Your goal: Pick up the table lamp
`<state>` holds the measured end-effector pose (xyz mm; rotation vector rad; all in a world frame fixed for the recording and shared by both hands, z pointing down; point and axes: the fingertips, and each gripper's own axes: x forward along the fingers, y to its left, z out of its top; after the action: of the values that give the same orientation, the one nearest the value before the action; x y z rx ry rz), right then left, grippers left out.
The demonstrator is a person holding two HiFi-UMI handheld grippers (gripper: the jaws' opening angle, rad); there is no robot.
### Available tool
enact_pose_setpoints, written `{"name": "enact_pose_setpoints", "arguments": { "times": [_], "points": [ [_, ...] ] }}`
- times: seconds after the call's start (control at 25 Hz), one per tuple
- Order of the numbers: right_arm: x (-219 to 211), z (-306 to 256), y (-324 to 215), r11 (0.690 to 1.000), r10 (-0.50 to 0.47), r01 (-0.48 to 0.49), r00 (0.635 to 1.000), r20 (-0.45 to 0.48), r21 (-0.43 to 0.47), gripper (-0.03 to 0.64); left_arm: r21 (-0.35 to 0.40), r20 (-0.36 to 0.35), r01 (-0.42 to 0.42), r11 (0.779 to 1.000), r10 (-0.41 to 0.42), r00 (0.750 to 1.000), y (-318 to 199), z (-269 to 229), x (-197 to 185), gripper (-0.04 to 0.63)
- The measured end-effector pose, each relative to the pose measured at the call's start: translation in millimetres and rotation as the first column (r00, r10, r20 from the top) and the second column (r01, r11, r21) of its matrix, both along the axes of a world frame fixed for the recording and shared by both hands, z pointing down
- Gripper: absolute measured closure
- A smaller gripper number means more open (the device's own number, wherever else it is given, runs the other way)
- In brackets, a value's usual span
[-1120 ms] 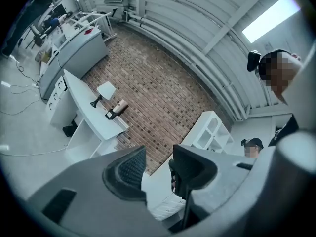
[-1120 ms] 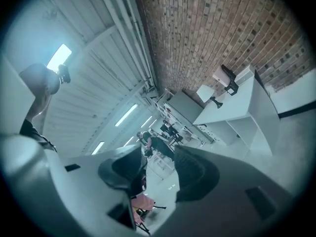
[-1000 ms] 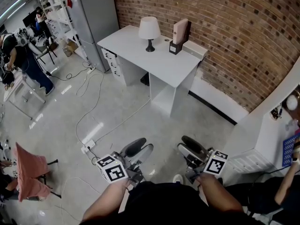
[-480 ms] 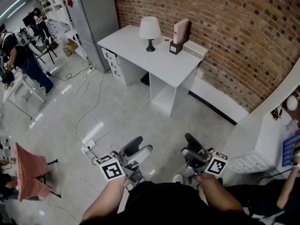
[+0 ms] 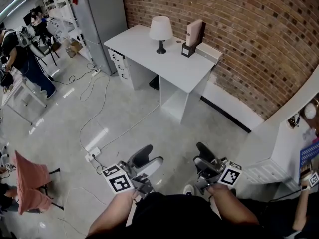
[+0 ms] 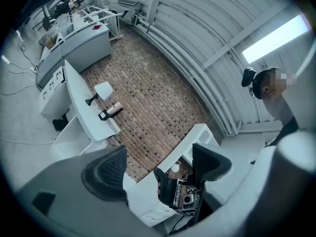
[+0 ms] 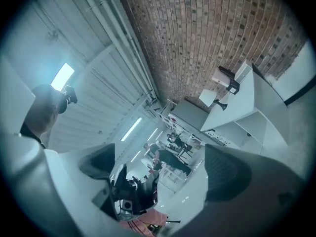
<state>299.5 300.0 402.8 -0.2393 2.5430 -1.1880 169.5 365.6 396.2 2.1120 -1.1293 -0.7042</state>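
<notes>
Black head-mounted camera [image 6: 248, 76] only in gripper views; left claw [image 5: 148, 158], right claw [image 5: 203, 156] just opened wide, empty.

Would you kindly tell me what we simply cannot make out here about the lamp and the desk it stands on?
- Lamp: any cord or switch is too small in the head view, and smaller still in both gripper views.
- Dark thing under the desk: the desk top hides most of it in the head view.
- Upright box beside the lamp: its contents are too small to tell.
- White unit at the right: cut off by the head view's edge.
</notes>
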Motion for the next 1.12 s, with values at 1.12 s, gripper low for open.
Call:
{"name": "enact_pose_setpoints", "arguments": {
  "times": [1.12],
  "points": [
    [-109.0, 13.1, 64.9, 0.999, 0.038, -0.038, 0.999, -0.034, -0.014, 0.071, -0.072, 0.001, -0.055, 0.996, 0.055, 0.998, 41.3, 29.7, -109.6, 0.181]
  ]
}}
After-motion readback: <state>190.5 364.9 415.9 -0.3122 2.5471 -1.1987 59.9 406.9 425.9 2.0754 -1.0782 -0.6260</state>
